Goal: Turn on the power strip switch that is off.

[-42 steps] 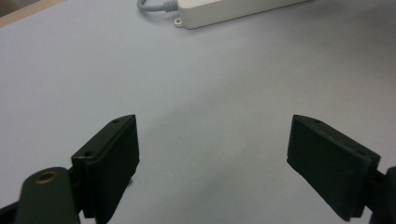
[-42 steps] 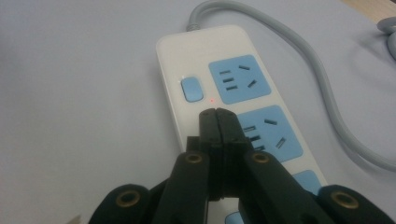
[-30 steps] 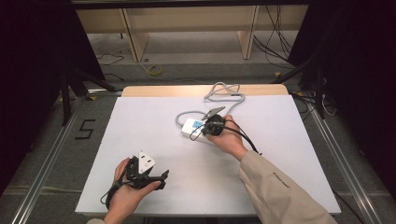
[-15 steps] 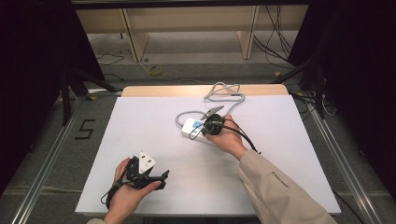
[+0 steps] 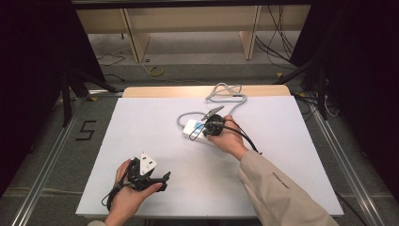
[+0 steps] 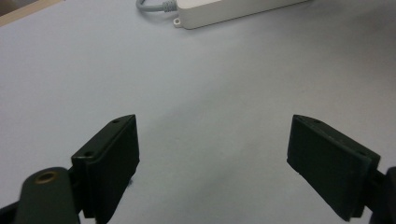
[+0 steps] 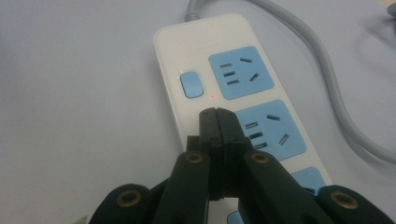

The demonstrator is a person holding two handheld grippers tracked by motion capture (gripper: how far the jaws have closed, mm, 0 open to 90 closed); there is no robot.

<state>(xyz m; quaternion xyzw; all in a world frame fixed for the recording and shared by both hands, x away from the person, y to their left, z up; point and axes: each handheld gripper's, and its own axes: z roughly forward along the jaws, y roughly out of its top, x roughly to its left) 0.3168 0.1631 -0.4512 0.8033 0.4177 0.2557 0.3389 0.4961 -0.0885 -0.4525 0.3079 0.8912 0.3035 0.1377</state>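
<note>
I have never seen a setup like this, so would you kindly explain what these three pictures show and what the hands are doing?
A person sits at a white table with a hand-held two-jaw gripper in each hand. The high view looks down from above the person. Each of the other two pictures comes from a camera riding on one gripper, looking along its black jaws.

The left gripper rests near the table's front edge, jaws wide apart with nothing between them.

The right gripper has its jaws pressed together, empty, with the tips over a white power strip with blue sockets. They sit just below its blue switch, beside a small red light. Whether they touch the strip is hard to tell. The strip's grey cord loops toward the table's far edge.
</note>
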